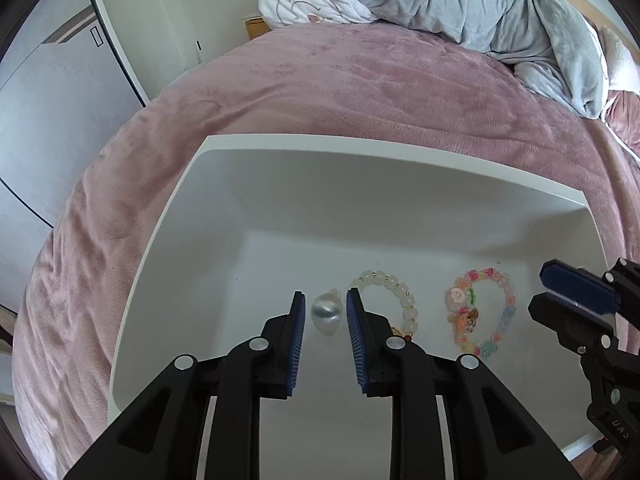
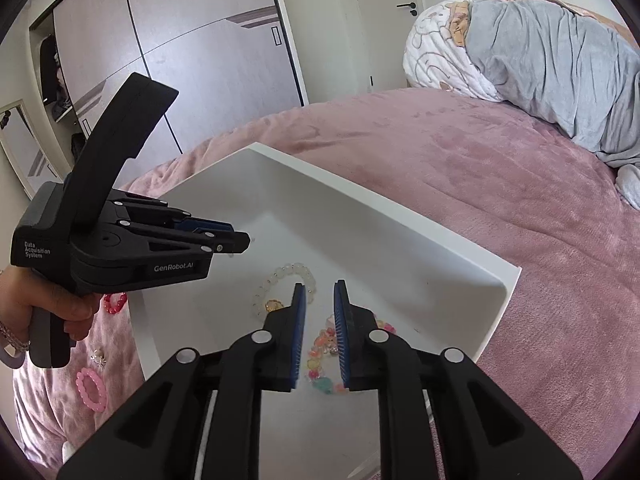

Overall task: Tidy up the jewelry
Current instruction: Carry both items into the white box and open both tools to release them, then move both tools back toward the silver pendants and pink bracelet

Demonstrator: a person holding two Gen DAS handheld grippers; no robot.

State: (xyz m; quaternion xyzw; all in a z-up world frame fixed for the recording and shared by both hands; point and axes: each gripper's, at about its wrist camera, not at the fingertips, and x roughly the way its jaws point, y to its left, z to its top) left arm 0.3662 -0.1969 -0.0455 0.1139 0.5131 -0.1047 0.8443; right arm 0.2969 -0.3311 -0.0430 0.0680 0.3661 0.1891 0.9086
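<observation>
Three pieces lie in the white tray [image 1: 248,152]; our left tool [image 1: 323,312], released, brackets the pearly piece [image 1: 326,312] at frame centre. We should lower squarely, then clench gently.

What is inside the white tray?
Inside the white tray: a pearly ring, a white bead bracelet and a colorful charm bracelet. The left tongs cover the tray's near floor.

A home bedroom, apparently: pink-blanketed bed [image 2: 460,168], rumpled grey duvet [image 2: 560,68], sliding wardrobe doors [image 2: 180,40].
</observation>
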